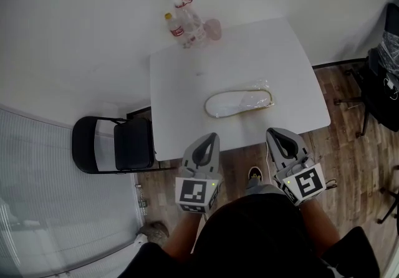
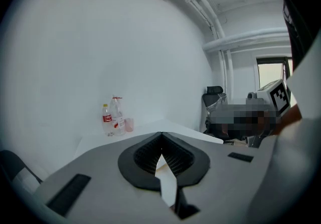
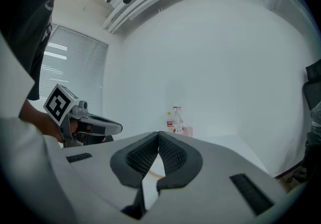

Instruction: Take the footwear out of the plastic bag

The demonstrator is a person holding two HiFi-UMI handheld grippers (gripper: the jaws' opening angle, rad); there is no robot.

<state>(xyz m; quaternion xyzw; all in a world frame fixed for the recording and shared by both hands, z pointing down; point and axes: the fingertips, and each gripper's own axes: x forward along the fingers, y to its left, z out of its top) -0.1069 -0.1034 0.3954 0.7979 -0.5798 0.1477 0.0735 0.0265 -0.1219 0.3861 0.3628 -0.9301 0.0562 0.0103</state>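
Below the near edge of the tabletop (image 1: 249,52), in the head view, the left gripper (image 1: 214,137) and right gripper (image 1: 273,132) hang side by side, both aimed toward it, fingers pressed together and empty. Just beyond the fingertips, near that edge, the pale footwear (image 1: 234,104) lies inside a clear plastic bag (image 1: 267,88), and neither gripper touches it. Far beyond the fingers stand bottles (image 1: 184,24) and a pink cup (image 1: 213,28). A black chair (image 1: 115,144) stands left of the left fingers.

In the left gripper view, the fingers (image 2: 145,155) meet at their tips with nothing between them, and the bottles are ahead to their left.

In the right gripper view, the fingers (image 3: 173,155) are likewise closed on nothing. The bottles are straight beyond them and the left gripper is off to their left.
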